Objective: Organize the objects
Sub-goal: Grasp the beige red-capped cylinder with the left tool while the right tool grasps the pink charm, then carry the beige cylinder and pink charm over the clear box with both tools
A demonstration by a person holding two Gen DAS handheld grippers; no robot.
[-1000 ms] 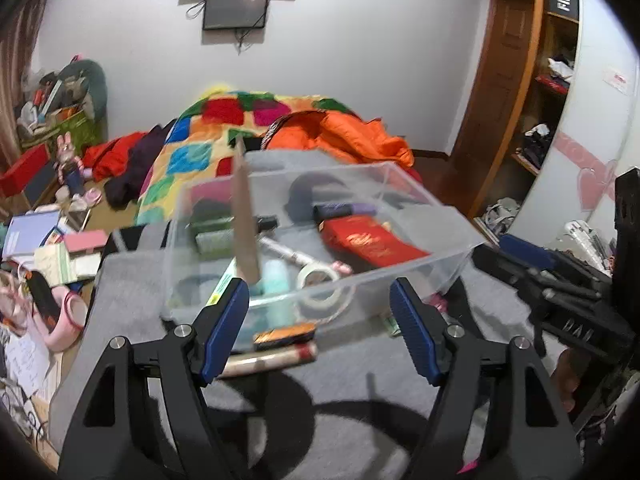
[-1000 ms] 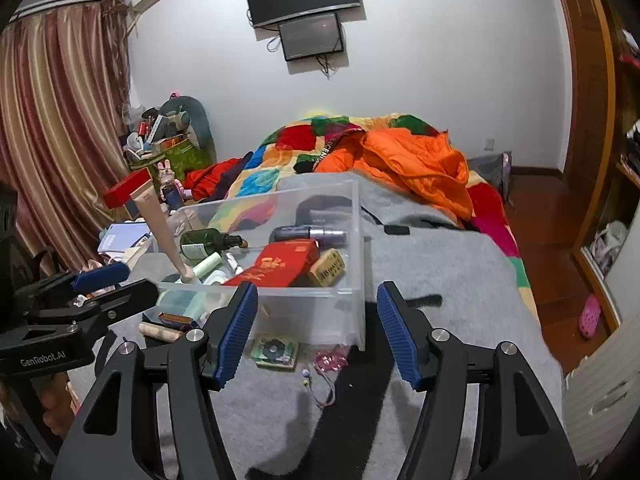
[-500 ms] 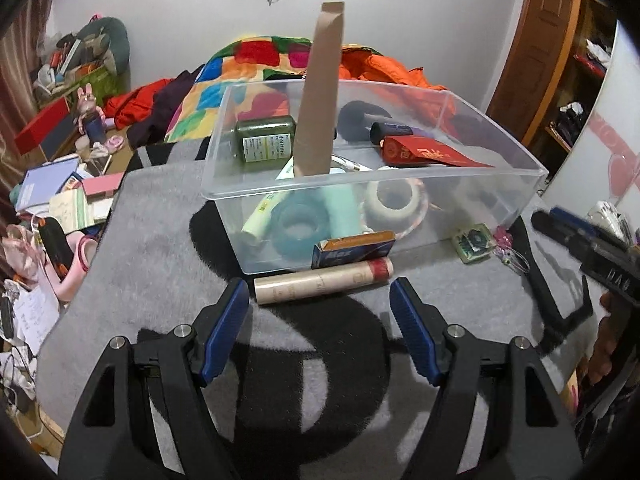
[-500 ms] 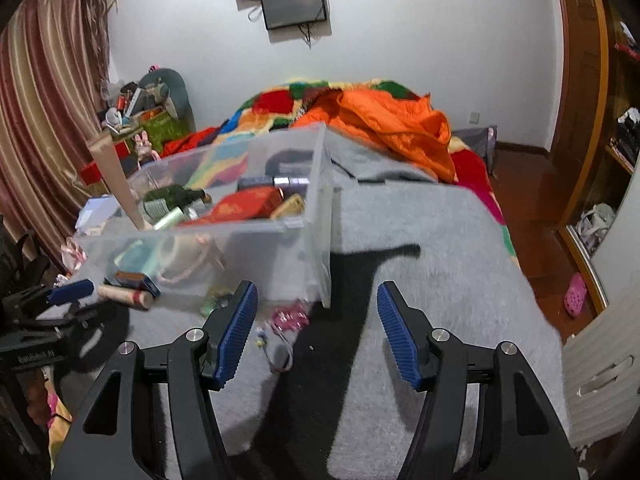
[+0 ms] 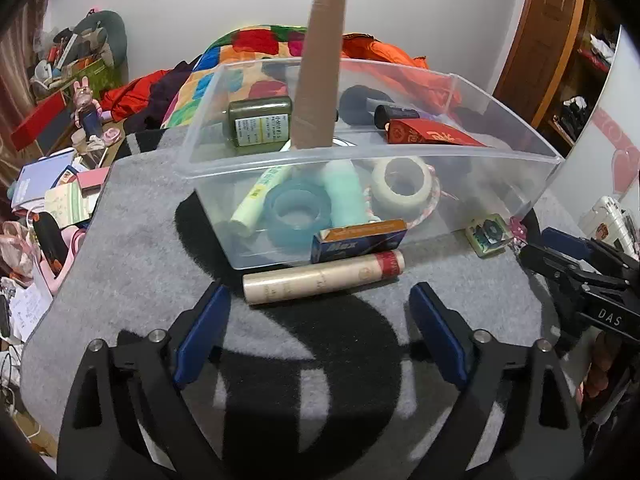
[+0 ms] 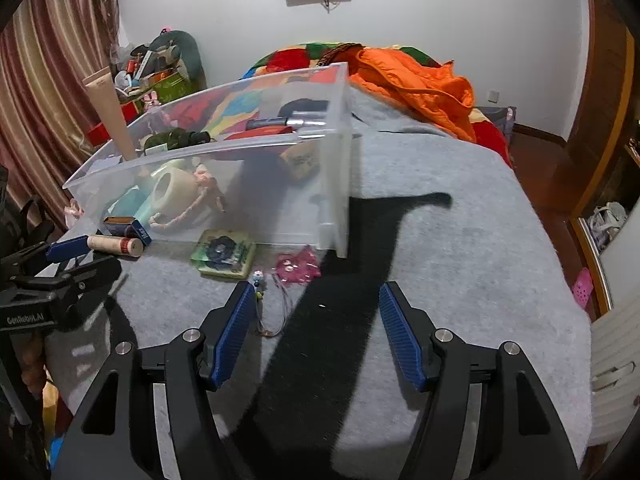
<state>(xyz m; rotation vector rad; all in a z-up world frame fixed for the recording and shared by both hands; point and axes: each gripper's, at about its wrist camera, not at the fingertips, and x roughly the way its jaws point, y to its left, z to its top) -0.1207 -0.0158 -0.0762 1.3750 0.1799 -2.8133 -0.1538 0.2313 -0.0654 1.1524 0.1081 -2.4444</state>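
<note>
Hovering agape, left claw (image 5: 318,330) faces beige tube (image 5: 323,277) beside bin (image 5: 372,156).

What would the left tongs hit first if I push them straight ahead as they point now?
Most likely the tan tube lying crosswise on the grey mat, just ahead of the open left tongs. Right behind it sit the blue-orange box and the clear bin. Depth is hard to judge through the fisheye.

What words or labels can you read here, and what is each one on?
"DAS": right gripper
"GenRobot.AI": left gripper
"Max": blue-orange box
Green bottle, red box and beige tube: print too blurred to read.
</note>
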